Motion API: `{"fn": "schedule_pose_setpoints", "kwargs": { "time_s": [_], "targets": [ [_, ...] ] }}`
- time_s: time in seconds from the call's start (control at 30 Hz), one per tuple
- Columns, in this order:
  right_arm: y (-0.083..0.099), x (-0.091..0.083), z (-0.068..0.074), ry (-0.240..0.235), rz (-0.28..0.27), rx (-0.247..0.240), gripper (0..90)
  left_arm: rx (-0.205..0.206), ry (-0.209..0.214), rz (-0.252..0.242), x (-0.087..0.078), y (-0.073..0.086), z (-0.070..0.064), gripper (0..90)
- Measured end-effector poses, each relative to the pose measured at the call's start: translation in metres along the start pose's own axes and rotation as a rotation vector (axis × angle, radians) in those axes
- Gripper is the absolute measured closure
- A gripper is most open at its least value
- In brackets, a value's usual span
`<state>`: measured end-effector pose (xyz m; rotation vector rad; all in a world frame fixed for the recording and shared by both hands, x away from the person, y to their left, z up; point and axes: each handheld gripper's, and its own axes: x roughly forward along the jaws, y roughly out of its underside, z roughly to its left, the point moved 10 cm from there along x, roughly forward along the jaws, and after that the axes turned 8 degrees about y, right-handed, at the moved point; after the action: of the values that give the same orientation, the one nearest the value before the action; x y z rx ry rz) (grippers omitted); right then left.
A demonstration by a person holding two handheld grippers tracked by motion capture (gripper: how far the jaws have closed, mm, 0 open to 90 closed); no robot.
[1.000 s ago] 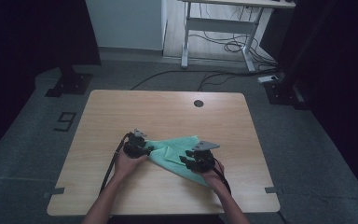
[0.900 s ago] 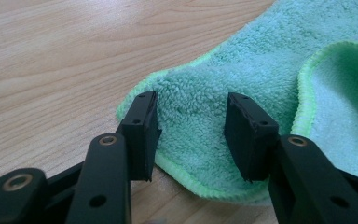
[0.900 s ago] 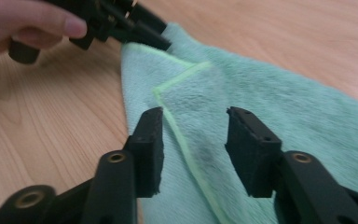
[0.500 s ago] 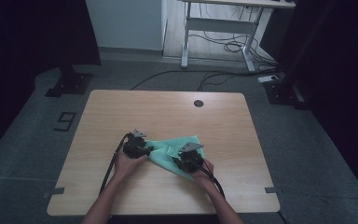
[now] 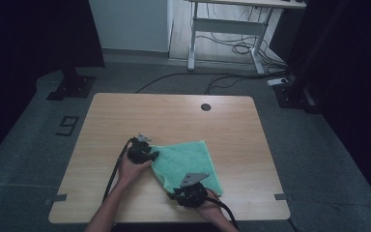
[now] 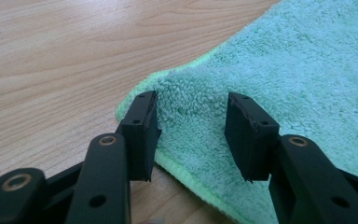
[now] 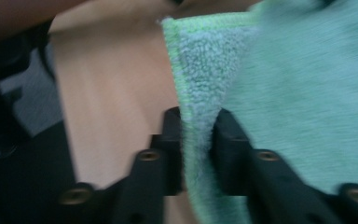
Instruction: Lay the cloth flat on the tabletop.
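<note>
The towel (image 5: 188, 162), green terry with a lighter stitched hem, lay flat on the table (image 5: 174, 116) in the near half, a little right of centre. In the high view it formed a rough square whose near-left edge ran diagonally between your two hands.

Your left gripper (image 5: 142, 153) sat at the towel's left corner. In the left gripper view its jaws stood apart, released, with the corner of the towel (image 6: 279, 93) lying between them; a small ridge of pile rose in the gap, and the left jaw was just beside the hem without pinching it. Bare wood of the table (image 6: 51, 60) showed beyond that jaw.

Your right gripper (image 5: 192, 193) sat at the towel's near edge, close to the table's front edge. In the right gripper view its jaws were clenched on a thin fold of the towel (image 7: 200, 88), the hem running upward from the pads; that picture was blurred. The table (image 7: 116, 98) showed to the left of the fold.

Your forearms entered from the bottom of the high view, and a cable trailed back from each gripper. A dark round grommet (image 5: 206, 107) sat near the table's far edge, well apart from the towel.
</note>
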<state>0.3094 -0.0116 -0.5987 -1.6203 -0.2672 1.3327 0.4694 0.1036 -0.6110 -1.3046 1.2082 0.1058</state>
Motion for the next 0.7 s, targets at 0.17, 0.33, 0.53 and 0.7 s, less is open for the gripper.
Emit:
{"fn": "schedule_pose_setpoints", "kwargs": {
  "time_s": [0.17,0.33,0.53,0.7],
  "targets": [
    [-0.005,-0.011,0.003,-0.010,-0.048,0.035,45.2,0.000,-0.010,-0.018,-0.007,0.001,0.003,55.6],
    [-0.015,-0.036,-0.036,0.083,-0.108,0.096,41.9,-0.012,-0.037,-0.021,-0.017,0.003,0.010,55.9],
    [-0.016,-0.035,-0.116,0.282,-0.086,0.174,41.8,-0.029,-0.032,0.007,-0.011,0.008,0.011,55.8],
    [-0.016,-0.021,-0.161,0.361,-0.053,0.207,42.3,-0.007,-0.041,0.013,-0.010,0.008,0.011,55.6]
  ]
}}
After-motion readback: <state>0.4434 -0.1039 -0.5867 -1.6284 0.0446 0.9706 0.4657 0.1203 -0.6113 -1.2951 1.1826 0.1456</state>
